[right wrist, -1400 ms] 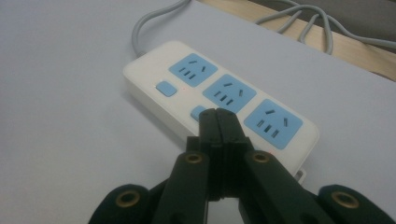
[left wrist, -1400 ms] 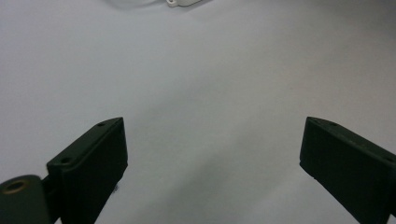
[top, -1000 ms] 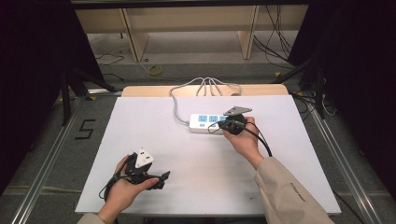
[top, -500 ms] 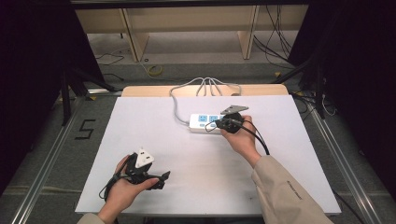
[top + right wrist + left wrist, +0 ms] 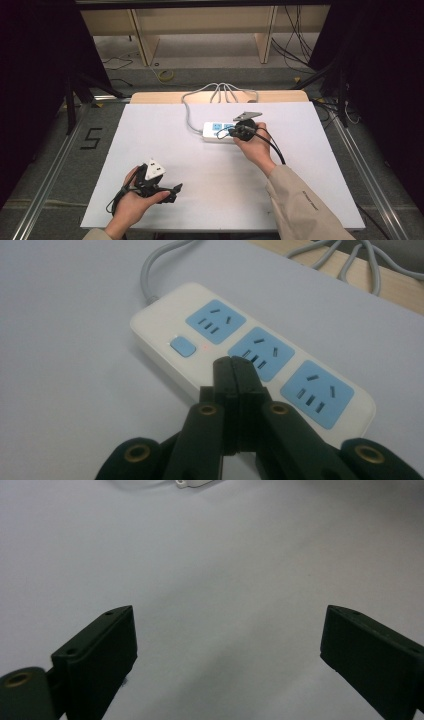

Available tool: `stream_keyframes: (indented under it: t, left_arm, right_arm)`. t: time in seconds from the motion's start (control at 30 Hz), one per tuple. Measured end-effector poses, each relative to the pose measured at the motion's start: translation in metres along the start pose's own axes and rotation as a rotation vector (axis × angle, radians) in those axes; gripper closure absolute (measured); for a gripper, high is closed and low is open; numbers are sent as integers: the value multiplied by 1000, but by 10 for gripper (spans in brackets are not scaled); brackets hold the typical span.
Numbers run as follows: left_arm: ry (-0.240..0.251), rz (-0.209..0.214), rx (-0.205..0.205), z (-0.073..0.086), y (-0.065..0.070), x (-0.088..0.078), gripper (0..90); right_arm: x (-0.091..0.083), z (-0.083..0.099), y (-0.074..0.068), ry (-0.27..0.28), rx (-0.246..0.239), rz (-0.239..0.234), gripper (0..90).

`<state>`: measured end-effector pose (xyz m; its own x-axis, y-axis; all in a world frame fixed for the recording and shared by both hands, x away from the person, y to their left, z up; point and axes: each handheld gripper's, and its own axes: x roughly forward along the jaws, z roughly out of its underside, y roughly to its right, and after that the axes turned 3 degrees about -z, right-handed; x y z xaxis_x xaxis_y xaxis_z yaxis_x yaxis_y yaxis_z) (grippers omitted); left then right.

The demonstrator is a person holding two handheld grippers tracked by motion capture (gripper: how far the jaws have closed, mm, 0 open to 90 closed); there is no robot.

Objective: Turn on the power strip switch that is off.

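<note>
Strip: white power strip point(image 5: 250, 357) lies at the table's point(image 5: 210, 200) far middle, small red light on.
Right gripper point(image 5: 234, 365): jaws pressed together, tips over the strip's near edge.
Left gripper point(image 5: 227, 640): jaws wide apart, nothing between, near corner.

High view overhead, facing forward-down; gripper views low, close over table point(image 5: 165, 130); all share power strip point(image 5: 250, 360).

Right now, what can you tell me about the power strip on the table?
The power strip is a white, plastic-looking bar with rounded corners, lying flat on the white table toward its far side. It has three blue socket panels in a row and a blue switch at the cord end, with a small red light beside it. A grey cord curves away toward the table's far edge. The shut right gripper sits over the middle socket; contact can't be judged.
</note>
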<state>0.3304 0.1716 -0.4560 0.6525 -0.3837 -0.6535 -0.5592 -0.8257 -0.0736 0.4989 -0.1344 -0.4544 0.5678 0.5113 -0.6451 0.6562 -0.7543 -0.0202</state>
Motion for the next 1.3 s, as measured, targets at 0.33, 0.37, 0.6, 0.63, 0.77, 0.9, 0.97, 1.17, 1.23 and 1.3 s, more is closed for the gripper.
stream_keyframes:
  t: [0.33, 0.37, 0.6, 0.63, 0.77, 0.9, 0.97, 1.17, 1.23, 1.3]
  left_arm:
    - [-2, 2, 1, 0, 0, 0, 77]
    - [-2, 3, 1, 0, 0, 0, 77]
    - [-1, 4, 0, 0, 0, 0, 77]
    - [-1, 4, 0, 0, 0, 0, 78]
    - [-2, 4, 0, 0, 0, 0, 78]
    - [-1, 4, 0, 0, 0, 0, 78]
    - [-1, 5, 0, 0, 0, 0, 79]
    - [-2, 7, 5, 0, 0, 0, 79]
    - [-2, 7, 5, 0, 0, 0, 79]
    - [-3, 7, 5, 0, 0, 0, 79]
  right_arm:
    - [7, -3, 2, -13, 3, 3, 900]
    - [7, -3, 2, -18, 4, 3, 900]
    - [9, -6, 3, -24, 6, 4, 900]
    - [9, -6, 3, -25, 7, 6, 900]
    - [11, -7, 3, -31, 7, 3, 900]
    - [14, -7, 3, -39, 11, 3, 900]
    - [15, -7, 4, -43, 11, 3, 900]
    - [17, -8, 4, -50, 14, 4, 900]
    - [18, -8, 5, -53, 13, 3, 900]
    - [19, -8, 5, -55, 8, 3, 900]
